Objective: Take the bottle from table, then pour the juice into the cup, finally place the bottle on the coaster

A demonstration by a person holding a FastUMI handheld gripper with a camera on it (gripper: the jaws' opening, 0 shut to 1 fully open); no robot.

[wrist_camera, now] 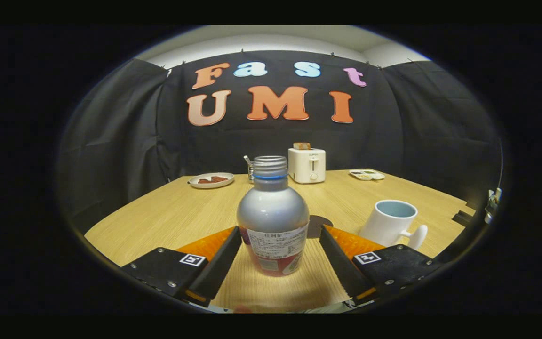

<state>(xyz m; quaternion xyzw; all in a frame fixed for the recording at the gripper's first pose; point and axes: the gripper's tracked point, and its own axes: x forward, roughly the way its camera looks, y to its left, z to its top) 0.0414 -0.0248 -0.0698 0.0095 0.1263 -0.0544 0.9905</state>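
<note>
- The gripper (280, 242) is spread wide, one finger on each side of the bottle (273, 216). The left finger looks to be at or very near the bottle's side, while a clear gap shows at the right one, so nothing is pinched yet.
- The bottle stands upright on the wooden table (167, 216) between the fingers, silver with a printed label low down, a blue ring at the neck and no cap on its threaded mouth.
- Just behind the bottle, partly hidden by it, lies a dark round coaster (320, 223).
- Beyond the right finger stands a white cup (391, 223), upright, handle toward the gripper; I cannot tell whether anything is in it.
- Farther back sit a plate (211, 180) with dark pieces on it, a white toaster (306, 165) with bread in its slot, and a small tray (367, 174).
- By my reading, the task is at its first step: the bottle still needs gripping and lifting, then comes pouring into the cup and setting the bottle on the coaster.
</note>
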